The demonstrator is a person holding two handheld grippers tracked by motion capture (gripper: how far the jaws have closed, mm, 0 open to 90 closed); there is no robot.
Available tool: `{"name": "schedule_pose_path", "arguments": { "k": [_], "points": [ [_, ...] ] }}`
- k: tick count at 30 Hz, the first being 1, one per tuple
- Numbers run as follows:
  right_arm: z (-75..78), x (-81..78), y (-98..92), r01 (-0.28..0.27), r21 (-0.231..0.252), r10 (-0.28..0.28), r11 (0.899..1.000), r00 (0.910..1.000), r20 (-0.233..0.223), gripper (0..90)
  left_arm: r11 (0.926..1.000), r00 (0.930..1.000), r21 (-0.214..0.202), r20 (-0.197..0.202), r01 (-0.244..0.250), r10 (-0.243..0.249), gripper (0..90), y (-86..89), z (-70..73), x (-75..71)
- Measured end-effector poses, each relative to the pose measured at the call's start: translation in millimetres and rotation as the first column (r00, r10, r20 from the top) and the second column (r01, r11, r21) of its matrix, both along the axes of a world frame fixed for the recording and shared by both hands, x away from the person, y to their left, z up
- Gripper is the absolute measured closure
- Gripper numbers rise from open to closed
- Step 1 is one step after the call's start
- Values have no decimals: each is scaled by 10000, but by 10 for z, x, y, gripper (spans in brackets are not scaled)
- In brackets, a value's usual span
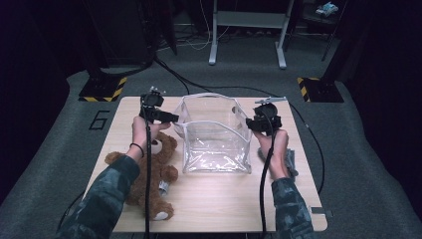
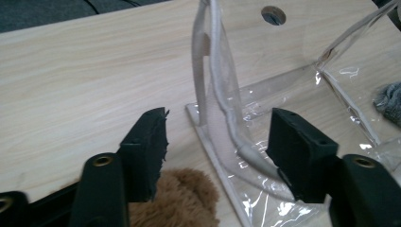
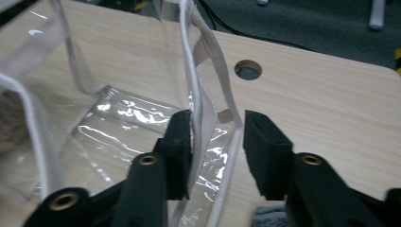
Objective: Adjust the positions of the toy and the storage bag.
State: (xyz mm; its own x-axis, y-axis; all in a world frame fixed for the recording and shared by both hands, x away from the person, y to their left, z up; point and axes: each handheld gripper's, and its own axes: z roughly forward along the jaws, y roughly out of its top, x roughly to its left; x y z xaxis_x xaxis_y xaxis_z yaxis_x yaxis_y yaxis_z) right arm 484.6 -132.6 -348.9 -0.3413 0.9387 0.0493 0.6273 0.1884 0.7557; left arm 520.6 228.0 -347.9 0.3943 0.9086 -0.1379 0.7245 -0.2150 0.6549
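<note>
A: From the high view, the clear plastic bag with white piping point(image 1: 215, 133) stands open in the middle of the pale wooden worktop point(image 1: 219, 199), and a brown plush teddy bear point(image 1: 149, 174) lies to its left, under the person's left forearm. A grey cloth point(image 1: 290, 162) sits just by the right hand.

B: The left gripper view brings in what the high one cannot: the bag's white corner seam point(image 2: 215, 80) rises upright between the black pads, and a tuft of the bear's fur point(image 2: 182, 198) shows below. A round hole in the worktop point(image 2: 273, 15) shows beyond.

A: And the left claw point(image 1: 171, 118)?

B: It stands fairly wide. The seam lies in the gap, close to the right-hand pad point(image 2: 295, 151), but the left-hand pad is well clear of it, so nothing is pinched.

A: The right gripper view?

B: It looks along the bag's other side. The right claw point(image 1: 251, 124) is parted a moderate way; the white edge strip point(image 3: 201, 85) runs up beside the left-hand pad point(image 3: 179, 142), touching or nearly so, while the other pad stands apart. No squeeze on it.

A: The hands?

B: Both hands come up from the bottom edge in camouflage sleeves point(image 1: 107, 199), each claw pointing inward at the bag's upper rim from either side, roughly level with each other.
</note>
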Motion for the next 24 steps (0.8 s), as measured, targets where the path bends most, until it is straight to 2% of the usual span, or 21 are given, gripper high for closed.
{"name": "schedule_pose_path", "arguments": {
  "k": [1,2,3,4,5,6,7,9,12,13,16,17,18,19,20,23,24],
  "points": [
    [9,-78,-80,-138,284,131,9995,9996,248,471,10000,9999,69,133,69,-70,301,86,48,-55],
    [9,-78,-80,-138,284,131,9995,9996,248,471,10000,9999,69,133,69,-70,284,86,48,-55],
    [5,-187,-175,-114,577,91,9983,9992,390,371,9998,9996,205,280,-4,-1,275,136,83,-128],
    [5,-187,-175,-114,577,91,9983,9992,390,371,9998,9996,205,280,-4,-1,223,136,83,-128],
    [-20,-298,-268,-33,764,-7,9971,9987,518,284,9992,9995,403,328,34,-47,185,175,84,-191],
    [-20,-298,-268,-33,764,-7,9971,9987,518,284,9992,9995,403,328,34,-47,164,175,84,-191],
    [-58,-410,-366,-109,1032,40,9946,9977,676,222,9992,9991,386,420,-84,68,152,203,77,-223],
    [-90,-518,-463,-114,1063,11,9943,9954,961,155,9984,9986,508,479,-258,234,133,297,63,-307],
    [-144,-672,-599,-7,1378,-147,9905,9937,1107,136,9981,9978,433,512,-447,425,103,360,30,-356],
    [-169,-717,-635,9,1469,-177,9892,9934,1133,128,9973,9969,423,537,-601,578,97,413,-19,-404],
    [-242,-797,-667,52,1448,-212,9894,9938,1091,101,9977,9973,317,424,-607,593,61,461,-71,-450],
    [-351,-882,-678,-97,1278,-46,9918,9938,1113,75,9967,9968,470,472,-668,646,50,494,-112,-504],
    [-416,-918,-673,-127,1163,3,9931,9943,1067,58,9967,9968,401,409,-706,690,35,515,-133,-527],
    [-416,-918,-673,-127,1163,3,9931,9943,1067,58,9967,9968,401,409,-706,690,31,515,-133,-527],
    [-486,-951,-663,-165,1053,58,9943,9948,1016,43,9967,9967,401,416,-711,695,31,532,-159,-557],
    [-801,-1058,-592,-368,719,316,9967,9968,729,0,9969,9969,392,403,-687,671,0,562,-230,-638],
    [-801,-1058,-592,-368,719,316,9967,9968,729,0,9969,9969,392,403,-687,671,0,562,-230,-638]
  ]
}}
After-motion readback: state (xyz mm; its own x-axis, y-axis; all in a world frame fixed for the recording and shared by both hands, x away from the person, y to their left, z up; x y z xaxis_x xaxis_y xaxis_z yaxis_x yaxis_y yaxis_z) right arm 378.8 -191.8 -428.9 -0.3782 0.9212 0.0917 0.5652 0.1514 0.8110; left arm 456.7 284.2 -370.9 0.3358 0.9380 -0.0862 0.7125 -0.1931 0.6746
